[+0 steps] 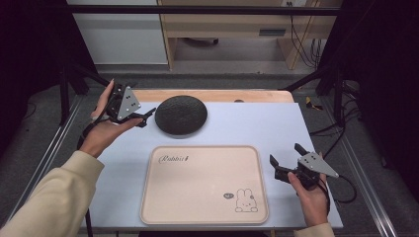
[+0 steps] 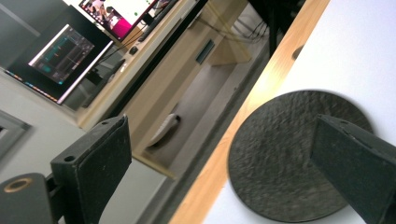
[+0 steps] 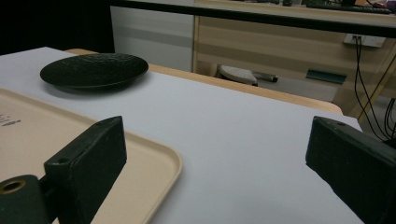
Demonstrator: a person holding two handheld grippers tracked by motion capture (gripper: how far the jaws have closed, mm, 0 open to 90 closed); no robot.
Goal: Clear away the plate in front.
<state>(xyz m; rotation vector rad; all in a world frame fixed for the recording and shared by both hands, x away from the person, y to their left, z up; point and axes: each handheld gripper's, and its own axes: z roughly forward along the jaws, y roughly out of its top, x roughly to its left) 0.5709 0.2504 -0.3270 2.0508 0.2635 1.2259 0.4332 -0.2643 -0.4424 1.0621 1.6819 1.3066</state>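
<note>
Black plate (image 1: 181, 114) sits at the far left of the white table (image 1: 257, 123), beyond the beige tray (image 1: 205, 183). Left gripper (image 1: 146, 117) is just beside its rim, jaws wide apart, empty. Right gripper (image 1: 285, 158) is right of the tray, likewise spread and empty.

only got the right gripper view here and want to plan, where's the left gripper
Observer: In the high view the left gripper is held just left of the black plate, jaws open, pointing at its rim.
Operator: touching it
Observer: Cannot tell; its own view has one jaw over the plate, the other off the table edge.
Operator: anything on the tray
Observer: No. The tray bears just a printed rabbit at its near right corner.
</note>
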